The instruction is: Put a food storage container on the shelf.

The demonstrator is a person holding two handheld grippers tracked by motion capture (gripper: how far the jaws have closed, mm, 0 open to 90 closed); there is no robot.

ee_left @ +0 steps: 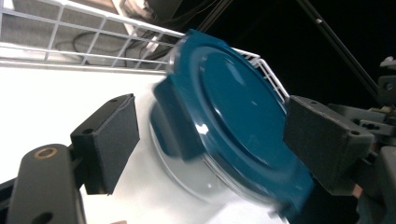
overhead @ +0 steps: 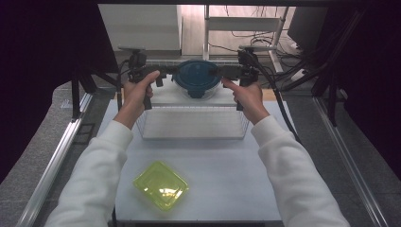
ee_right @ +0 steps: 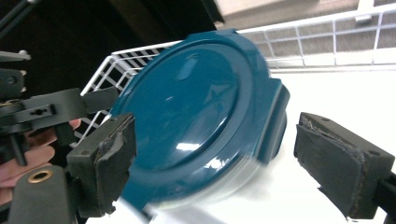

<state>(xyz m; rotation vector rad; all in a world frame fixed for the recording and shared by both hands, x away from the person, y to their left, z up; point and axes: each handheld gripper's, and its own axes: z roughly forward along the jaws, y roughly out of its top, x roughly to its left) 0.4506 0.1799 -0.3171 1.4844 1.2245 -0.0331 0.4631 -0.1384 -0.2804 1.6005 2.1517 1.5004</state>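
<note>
A round clear container with a dark teal lid (overhead: 197, 77) lies in the far part of a white wire basket (overhead: 191, 124). My left gripper (overhead: 166, 72) is at its left side and my right gripper (overhead: 222, 72) at its right, both pointing inward. In the left gripper view the lid (ee_left: 233, 116) lies between the widely spread jaws of the left gripper (ee_left: 215, 140), with a gap at the left pad (ee_left: 112, 140). The right gripper (ee_right: 224, 163) is also open around the lid (ee_right: 196, 116), its right pad (ee_right: 341, 172) clear of the lid's tab. The container's edges are blurred.
A yellow-green translucent square lid (overhead: 161, 184) lies on the white table (overhead: 227, 179) near its front edge. Basket wire walls (ee_left: 93, 42) rise behind the container. Metal frame rails (overhead: 56, 156) run along both table sides, and cables (overhead: 283, 42) hang at the back right.
</note>
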